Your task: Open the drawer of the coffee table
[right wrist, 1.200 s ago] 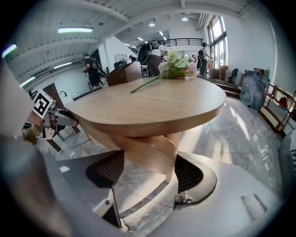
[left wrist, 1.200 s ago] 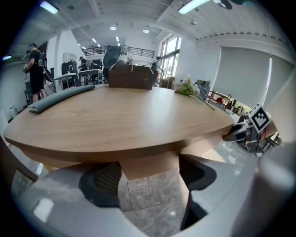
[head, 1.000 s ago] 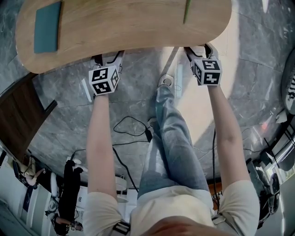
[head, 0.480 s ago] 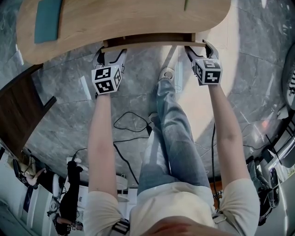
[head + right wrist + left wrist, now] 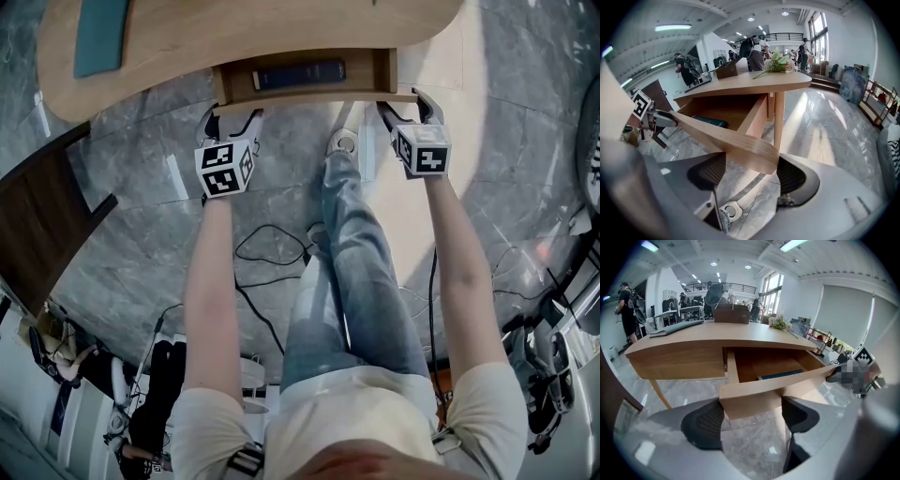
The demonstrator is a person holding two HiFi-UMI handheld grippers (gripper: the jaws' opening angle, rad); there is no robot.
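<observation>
The light wooden coffee table [image 5: 262,33] fills the top of the head view. Its drawer [image 5: 314,96] stands partly pulled out, and a dark blue book [image 5: 300,74] lies inside. My left gripper [image 5: 232,120] is shut on the left end of the drawer front [image 5: 759,392]. The right gripper [image 5: 405,103] is shut on the right end of the drawer front [image 5: 726,138]. In the left gripper view my left gripper [image 5: 752,416] has the panel between its pads, with the book [image 5: 780,375] behind. My right gripper [image 5: 750,173] clamps the rounded panel end, and the book [image 5: 710,122] shows inside.
A teal pad [image 5: 98,36] lies on the table's left. A table leg [image 5: 778,119] stands just behind the drawer's right side. The person's leg [image 5: 356,272] and black cables [image 5: 267,258] are on the marble floor. Dark wooden furniture [image 5: 37,225] stands at the left.
The drawer has slid out from under the tabletop toward the person, with both grippers moving back with it. The dark blue book inside has come into view.
</observation>
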